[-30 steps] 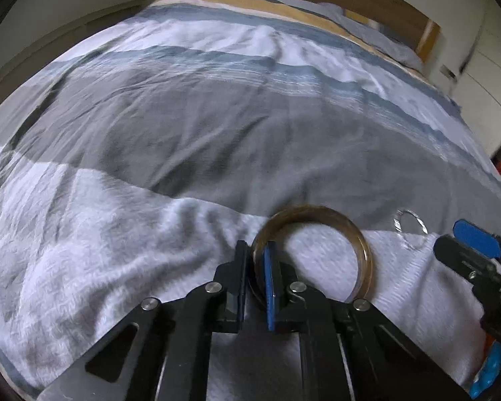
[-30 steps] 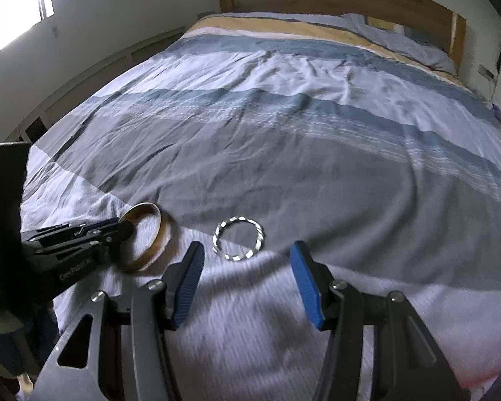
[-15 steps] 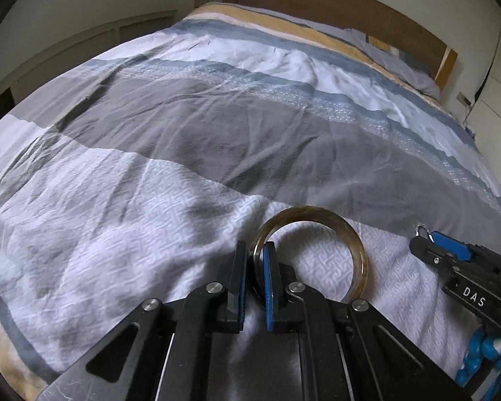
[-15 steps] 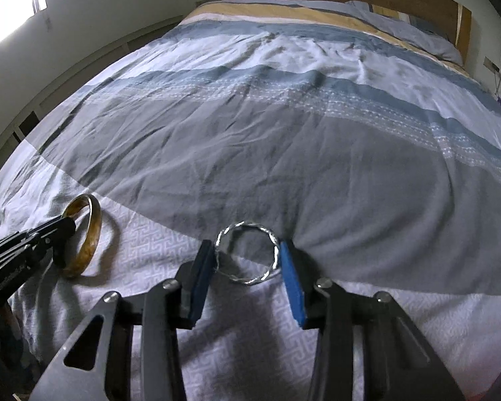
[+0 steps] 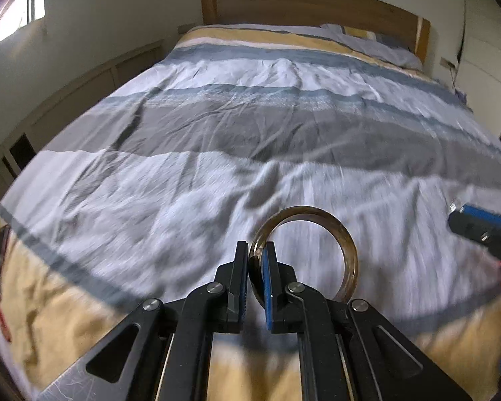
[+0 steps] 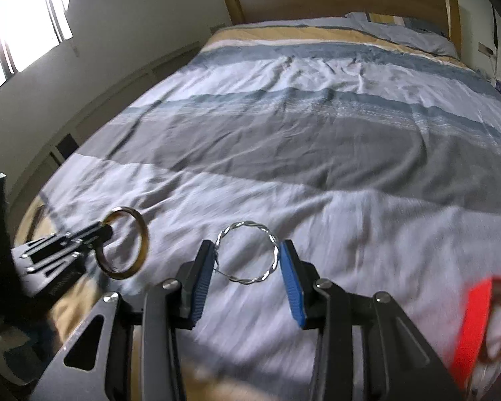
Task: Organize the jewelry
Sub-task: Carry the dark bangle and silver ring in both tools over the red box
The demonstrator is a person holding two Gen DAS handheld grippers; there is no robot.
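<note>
Nearest our cameras, both tools carry jewelry above the bed (image 6: 317,140). We see the left hand-held gripper (image 5: 256,260) pinched tight on the rim of the amber bangle (image 5: 345,250), pads on either side of the band, the rest of the hoop sticking out to the right and forward. We see the right hand-held gripper (image 6: 245,260) partly closed around the twisted silver bangle (image 6: 247,279), its blue fingers (image 6: 292,284) pressing the hoop's outer edge from both sides, so it holds the ring across its width. In the right view both hoops look lifted off the blurred duvet; we judge mid-carry. A red box (image 6: 474,320) with another amber ring (image 6: 499,327) shows at lower right, probably the drop spot.

Handling guess: amber bangle rigid, smooth, light, maybe brittle if dropped; a rim pinch suits it but it could swivel. Silver one is thin wire, springy, could pop out of a squeeze across the width; gripping the wire itself would be safer.

Farther off: striped duvet, pillows, wooden headboard (image 5: 310,3).
</note>
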